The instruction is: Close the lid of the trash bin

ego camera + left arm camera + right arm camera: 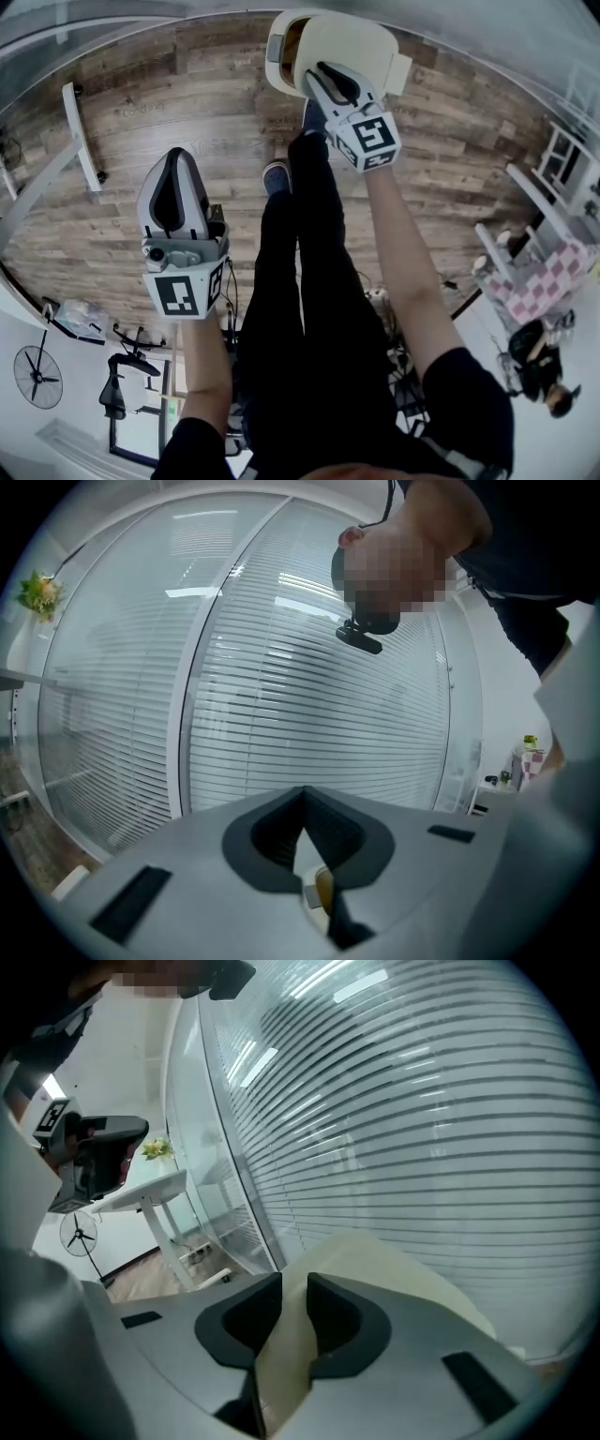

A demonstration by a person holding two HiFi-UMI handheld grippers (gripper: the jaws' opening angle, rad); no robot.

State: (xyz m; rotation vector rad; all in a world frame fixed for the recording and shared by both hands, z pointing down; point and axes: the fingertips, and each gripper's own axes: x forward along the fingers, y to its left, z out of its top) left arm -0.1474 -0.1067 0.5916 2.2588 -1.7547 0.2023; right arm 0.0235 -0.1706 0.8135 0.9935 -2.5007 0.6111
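**Gripping the bin lid, one tool at work**

Head view: the cream trash bin (275,58) stands on the wooden floor (187,84) at the frame's top, just beyond the person's black-clad legs (300,281). Its lid (361,42) is raised, and its body is hidden beneath its own top. The right tool (323,77) reaches onto the lid, though its tips are hard to separate from the cream surface. The left tool (178,161) hangs well apart, over bare boards.

Left gripper view: the left tool (303,799) has its jaws meeting at the tips with nothing held. A small yellowish part lower in the gap cannot be identified. White blinds (281,696) fill the background.

Right gripper view: the right tool (292,1283) is clamped on the lid's (375,1260) cream edge, which fills the gap between the pads. The bin below is out of sight.
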